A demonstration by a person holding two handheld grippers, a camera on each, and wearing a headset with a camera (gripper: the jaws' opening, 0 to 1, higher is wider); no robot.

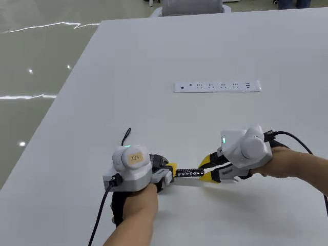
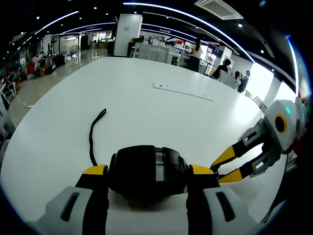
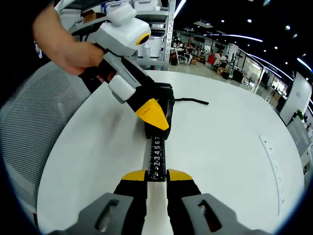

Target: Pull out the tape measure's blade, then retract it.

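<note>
In the head view, the thin black strap (image 1: 126,136) lies loose on the white table (image 1: 205,46), trailing toward 11 o'clock from my left tongs. My left hand (image 1: 138,200) holds the left gripper (image 1: 166,174) down at about 7 o'clock on the table. Its yellow-tipped jaws are clamped on the black case of the tape measure (image 1: 160,162). In the left gripper view the case (image 2: 146,169) sits squarely between my two jaw tips, one pressed against each side, with the strap (image 2: 93,137) curling away at 10 o'clock.

From the case a short length of the blade (image 1: 188,173) runs toward 3 o'clock, black with white numerals, and bridges the small gap between the two tools. In the right gripper view the blade (image 3: 156,156) comes straight toward me from the case at 12 o'clock.

My right gripper (image 1: 207,171), held in my right hand (image 1: 279,161), meets the blade's free end. Its jaws are drawn in and pinch the end of the blade (image 3: 156,175). The left gripper view shows those same tongs (image 2: 218,171) coming in from 3 o'clock.

Farther off on the table, at about 1 o'clock from both tools, a white power strip (image 1: 217,86) lies flat, well apart from the tape.
</note>
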